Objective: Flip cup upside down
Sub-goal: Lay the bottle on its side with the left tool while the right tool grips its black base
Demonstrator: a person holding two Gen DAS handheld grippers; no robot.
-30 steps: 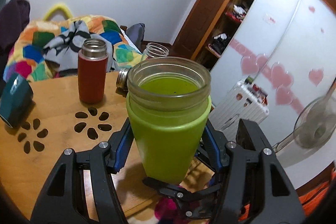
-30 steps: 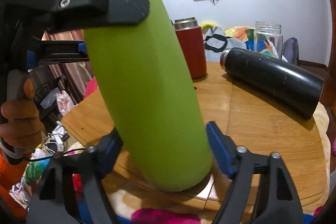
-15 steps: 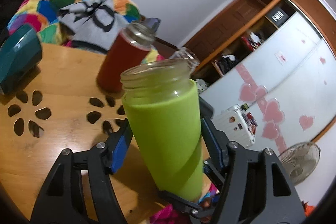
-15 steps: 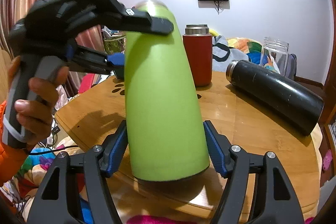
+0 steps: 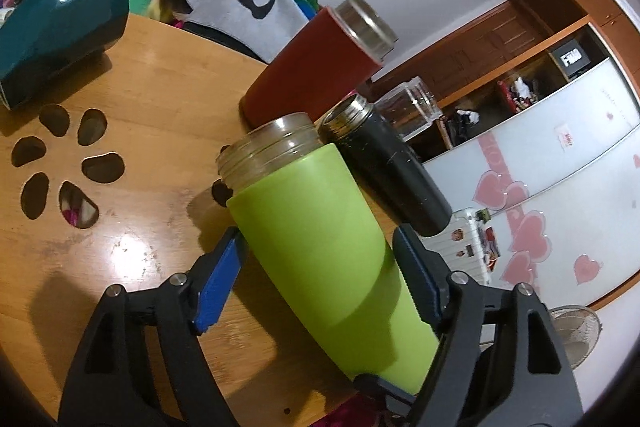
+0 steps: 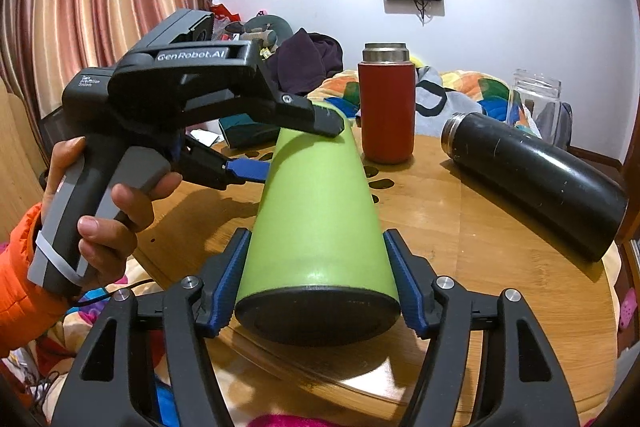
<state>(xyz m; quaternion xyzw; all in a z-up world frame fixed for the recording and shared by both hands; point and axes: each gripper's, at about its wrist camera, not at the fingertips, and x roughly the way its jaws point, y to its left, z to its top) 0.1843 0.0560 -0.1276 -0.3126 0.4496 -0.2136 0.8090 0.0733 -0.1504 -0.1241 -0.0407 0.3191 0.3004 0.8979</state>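
Observation:
The green cup [image 5: 320, 239] has a clear threaded mouth and a black base. It is tipped over, mouth pointing away from me, above the wooden table [image 5: 140, 99]. In the right wrist view the cup [image 6: 320, 211] lies almost level with its black base toward the camera. My left gripper [image 5: 316, 259] is shut on the cup near its upper body; it also shows in the right wrist view [image 6: 288, 143]. My right gripper [image 6: 316, 279] is shut on the cup near its base.
A red flask [image 6: 386, 109] stands upright behind. A black flask [image 6: 532, 179] lies on its side at right. A clear jar [image 6: 534, 95] stands at the back right. A dark teal cup [image 5: 60, 27] lies at the far left. Flower-shaped cut-outs [image 5: 64, 163] pierce the tabletop.
The cup has tipped from upright to nearly level, mouth swinging away and base rising toward the right wrist camera. Both grippers have stayed shut on it and turned with it.

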